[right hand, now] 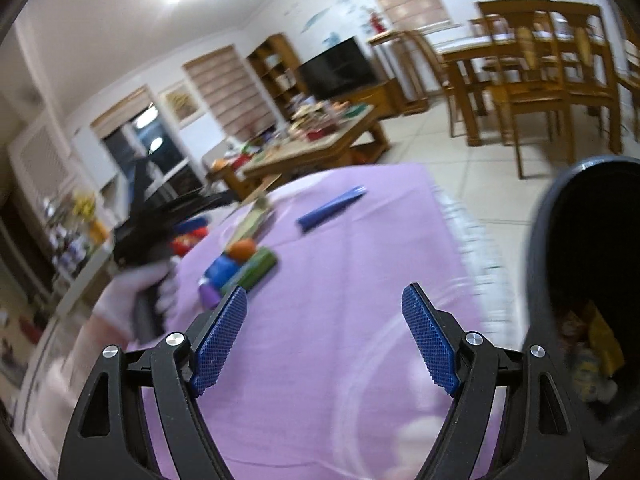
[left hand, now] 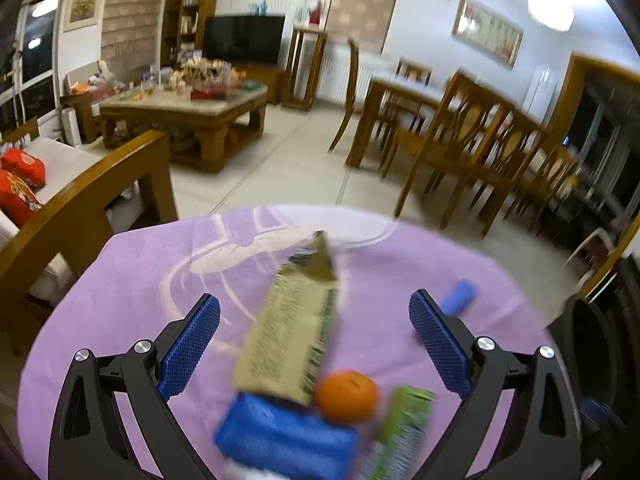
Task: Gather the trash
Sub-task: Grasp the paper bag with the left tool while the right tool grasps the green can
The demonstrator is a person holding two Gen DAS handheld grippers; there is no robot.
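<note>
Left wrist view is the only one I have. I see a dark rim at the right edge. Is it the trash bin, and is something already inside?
Observer: Yes, it is a dark bin standing beside the table. Yellow wrappers lie inside it.
Operator: Does the right gripper hold anything?
Observer: No. The right gripper is open and empty, above bare purple cloth.
Operator: Who holds the left gripper?
Observer: A white-gloved hand grips the handle of the left gripper.
</note>
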